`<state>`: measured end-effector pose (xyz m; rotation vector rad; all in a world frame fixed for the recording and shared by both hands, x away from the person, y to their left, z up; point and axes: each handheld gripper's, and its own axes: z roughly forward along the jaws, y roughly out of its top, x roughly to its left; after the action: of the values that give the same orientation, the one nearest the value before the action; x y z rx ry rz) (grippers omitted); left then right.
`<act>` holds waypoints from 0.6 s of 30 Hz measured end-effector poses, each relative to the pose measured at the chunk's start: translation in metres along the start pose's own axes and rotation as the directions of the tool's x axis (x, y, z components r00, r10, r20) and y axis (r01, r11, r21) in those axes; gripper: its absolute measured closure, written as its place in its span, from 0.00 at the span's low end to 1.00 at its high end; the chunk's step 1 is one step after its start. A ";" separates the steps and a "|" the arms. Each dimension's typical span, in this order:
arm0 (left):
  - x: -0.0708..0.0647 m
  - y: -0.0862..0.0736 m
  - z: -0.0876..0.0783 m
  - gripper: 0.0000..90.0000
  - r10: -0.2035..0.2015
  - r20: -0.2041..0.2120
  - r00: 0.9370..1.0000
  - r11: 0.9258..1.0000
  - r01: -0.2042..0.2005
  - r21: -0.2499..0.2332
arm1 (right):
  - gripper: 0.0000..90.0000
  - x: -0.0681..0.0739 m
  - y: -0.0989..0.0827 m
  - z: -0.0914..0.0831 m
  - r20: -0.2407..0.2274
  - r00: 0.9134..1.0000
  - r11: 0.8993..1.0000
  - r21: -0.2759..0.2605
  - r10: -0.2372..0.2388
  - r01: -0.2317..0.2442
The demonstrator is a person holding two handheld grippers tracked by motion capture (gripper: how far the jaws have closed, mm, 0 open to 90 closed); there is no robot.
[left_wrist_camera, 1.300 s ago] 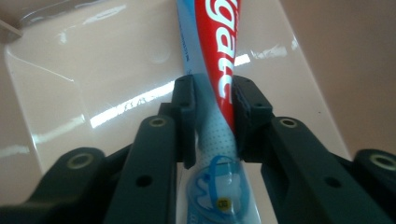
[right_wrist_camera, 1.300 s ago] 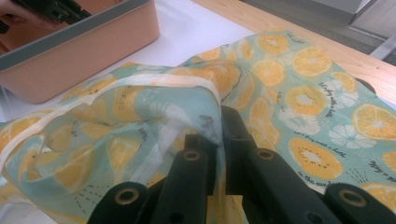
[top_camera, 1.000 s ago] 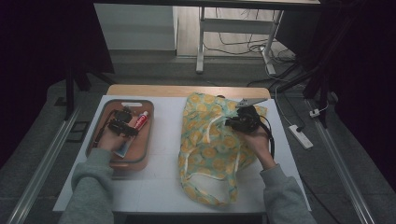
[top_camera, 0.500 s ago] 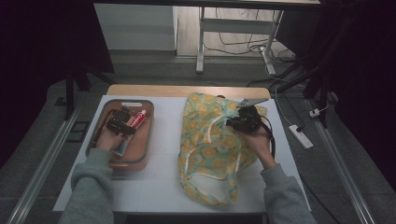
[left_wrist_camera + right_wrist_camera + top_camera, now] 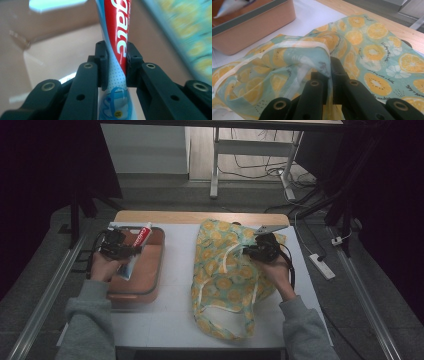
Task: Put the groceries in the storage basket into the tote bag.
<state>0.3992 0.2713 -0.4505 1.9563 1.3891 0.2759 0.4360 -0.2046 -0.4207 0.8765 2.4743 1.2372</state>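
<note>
Toothpaste lifted, bag pinched at the counter

Left claw (image 5: 117, 67) clamps the toothpaste tube (image 5: 115, 37) over the tray (image 5: 150, 270); right claw (image 5: 329, 82) pinches the fruit-print bag (image 5: 367, 50) rim, seen close-up.

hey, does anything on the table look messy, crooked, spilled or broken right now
Nothing stands out. The left gripper is clamped on a toothpaste tube above the brown tray, and the right gripper pinches the rim of the fruit-print bag. The bag lies rumpled on the table, as soft cloth does. No spill or damage shows.
</note>
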 end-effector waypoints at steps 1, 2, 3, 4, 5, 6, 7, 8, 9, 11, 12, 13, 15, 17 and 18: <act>-0.002 0.001 -0.004 0.84 0.001 0.023 1.000 1.000 -0.001 -0.022 | 0.99 0.000 0.000 0.000 -0.001 1.000 1.000 -0.001 -0.001 0.001; -0.003 0.002 -0.007 0.84 0.006 0.035 0.999 0.999 -0.004 -0.032 | 0.99 0.000 0.000 0.000 -0.001 1.000 1.000 -0.001 -0.001 0.001; -0.004 0.003 -0.010 0.84 0.008 0.041 0.999 0.999 -0.007 -0.041 | 0.99 0.000 0.000 0.000 -0.001 1.000 1.000 -0.001 -0.002 0.002; -0.006 0.004 -0.013 0.84 0.012 0.046 0.999 0.998 -0.009 -0.058 | 0.99 0.000 0.000 0.000 -0.002 1.000 1.000 -0.001 -0.002 0.002; -0.006 0.004 -0.016 0.84 0.014 0.056 0.998 0.998 -0.010 -0.069 | 0.99 0.000 0.000 0.000 -0.001 1.000 1.000 -0.001 -0.001 0.001; -0.007 0.004 -0.018 0.84 0.013 0.066 0.998 0.997 -0.008 -0.081 | 0.99 0.000 0.000 0.000 -0.001 1.000 1.000 -0.001 -0.001 0.001; -0.008 0.005 -0.020 0.84 0.014 0.074 0.997 0.996 -0.008 -0.088 | 0.99 0.000 0.000 0.000 -0.001 1.000 1.000 -0.002 -0.001 0.001; -0.009 0.005 -0.022 0.84 0.023 0.083 0.996 0.995 -0.015 -0.096 | 0.99 0.000 0.000 0.000 -0.001 1.000 1.000 -0.003 0.000 0.000; -0.012 0.006 -0.024 0.84 0.026 0.097 0.995 0.994 -0.016 -0.110 | 0.99 0.000 0.000 0.000 -0.001 1.000 1.000 -0.003 0.000 0.000; -0.015 0.007 -0.027 0.84 0.039 0.121 0.992 0.992 -0.024 -0.121 | 0.99 0.000 0.000 0.000 0.001 1.000 1.000 -0.004 0.000 0.000; -0.019 0.008 -0.029 0.84 0.049 0.136 0.990 0.991 -0.031 -0.133 | 0.99 0.000 0.000 0.000 0.001 1.000 1.000 -0.004 0.000 0.000; -0.023 0.009 -0.031 0.84 0.062 0.150 0.987 0.989 -0.041 -0.141 | 0.99 0.000 0.000 0.000 0.001 1.000 1.000 -0.005 0.000 0.000; -0.033 0.011 -0.035 0.84 0.092 0.186 0.978 0.985 -0.063 -0.158 | 0.99 -0.001 0.000 0.000 0.001 1.000 1.000 -0.005 0.001 -0.001; -0.041 0.013 -0.037 0.84 0.116 0.212 0.970 0.982 -0.080 -0.171 | 0.99 -0.001 0.000 0.001 -0.001 1.000 1.000 -0.003 0.003 -0.003; -0.046 0.013 -0.038 0.84 0.130 0.226 0.966 0.980 -0.091 -0.177 | 0.99 0.000 -0.001 0.001 -0.002 1.000 1.000 -0.003 0.002 -0.002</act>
<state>0.3701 0.2445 -0.4038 1.8644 1.0720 0.1954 0.4366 -0.2044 -0.4218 0.8784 2.4731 1.2420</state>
